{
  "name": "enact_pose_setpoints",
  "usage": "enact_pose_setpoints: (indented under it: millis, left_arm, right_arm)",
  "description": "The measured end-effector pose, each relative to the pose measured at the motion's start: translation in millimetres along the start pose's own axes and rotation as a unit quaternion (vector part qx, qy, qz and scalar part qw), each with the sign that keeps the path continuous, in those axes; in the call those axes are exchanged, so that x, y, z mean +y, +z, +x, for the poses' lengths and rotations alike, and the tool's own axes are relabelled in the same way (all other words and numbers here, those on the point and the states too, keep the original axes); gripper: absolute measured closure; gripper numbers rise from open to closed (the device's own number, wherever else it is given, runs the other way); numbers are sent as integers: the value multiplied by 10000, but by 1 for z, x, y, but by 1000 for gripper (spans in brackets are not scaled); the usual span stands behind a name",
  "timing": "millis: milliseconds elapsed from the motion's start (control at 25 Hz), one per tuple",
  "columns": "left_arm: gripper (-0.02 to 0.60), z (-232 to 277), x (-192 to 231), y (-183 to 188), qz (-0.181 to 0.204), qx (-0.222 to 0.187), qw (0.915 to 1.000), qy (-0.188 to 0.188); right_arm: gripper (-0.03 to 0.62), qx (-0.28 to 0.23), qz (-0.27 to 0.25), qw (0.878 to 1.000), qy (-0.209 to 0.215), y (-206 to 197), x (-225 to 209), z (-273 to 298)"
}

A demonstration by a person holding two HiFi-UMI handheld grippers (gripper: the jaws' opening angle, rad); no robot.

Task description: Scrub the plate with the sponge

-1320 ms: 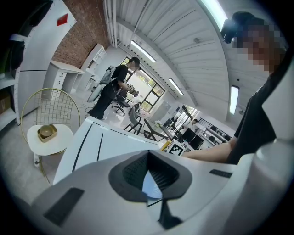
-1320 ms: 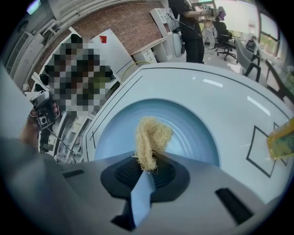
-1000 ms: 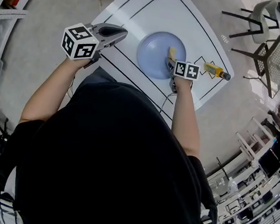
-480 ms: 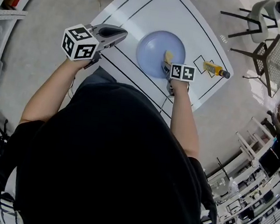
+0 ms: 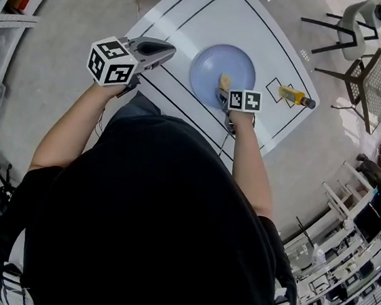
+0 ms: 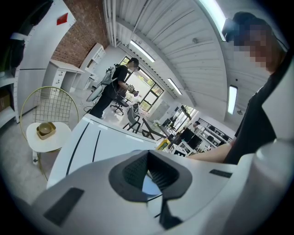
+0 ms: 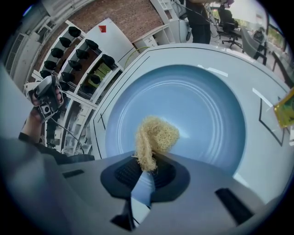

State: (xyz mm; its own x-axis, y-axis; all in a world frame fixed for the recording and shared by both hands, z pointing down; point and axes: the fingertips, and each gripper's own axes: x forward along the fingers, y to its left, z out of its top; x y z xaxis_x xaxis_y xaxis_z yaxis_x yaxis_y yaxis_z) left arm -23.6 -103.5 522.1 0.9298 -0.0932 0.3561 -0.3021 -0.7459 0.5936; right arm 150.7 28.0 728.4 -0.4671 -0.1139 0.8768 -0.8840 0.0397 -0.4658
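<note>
A pale blue plate [image 5: 218, 61] lies on the white table [image 5: 214, 7]; it fills the right gripper view [image 7: 197, 105]. My right gripper [image 5: 223, 90] is shut on a tan fibrous sponge [image 7: 155, 137], which rests on the plate's near part [image 5: 224, 81]. My left gripper [image 5: 163, 48] hangs over the table's left edge, away from the plate, jaws shut with nothing between them [image 6: 148, 172].
A yellow bottle [image 5: 293, 96] lies on the table to the right of the plate, inside a drawn square. Black lines mark the tabletop. Chairs [image 5: 353, 44] stand at the far right. A small round side table [image 6: 43, 135] and a standing person [image 6: 112, 89] show in the left gripper view.
My right gripper with the sponge has slid left and a little nearer across the plate. The left gripper has barely shifted.
</note>
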Motion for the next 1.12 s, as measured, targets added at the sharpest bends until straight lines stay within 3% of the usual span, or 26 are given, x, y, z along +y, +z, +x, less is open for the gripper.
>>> enact_pose_setpoints:
  millis: [520,1120]
  left_arm:
    - [578,-11,10,-1,-21,35,10000,-26]
    - [578,-11,22,3,-22,158,9998,-126]
  right_arm:
    - [556,276,-1,9991,311,0,31,20]
    - [555,98,229,9970,736,13,55,32]
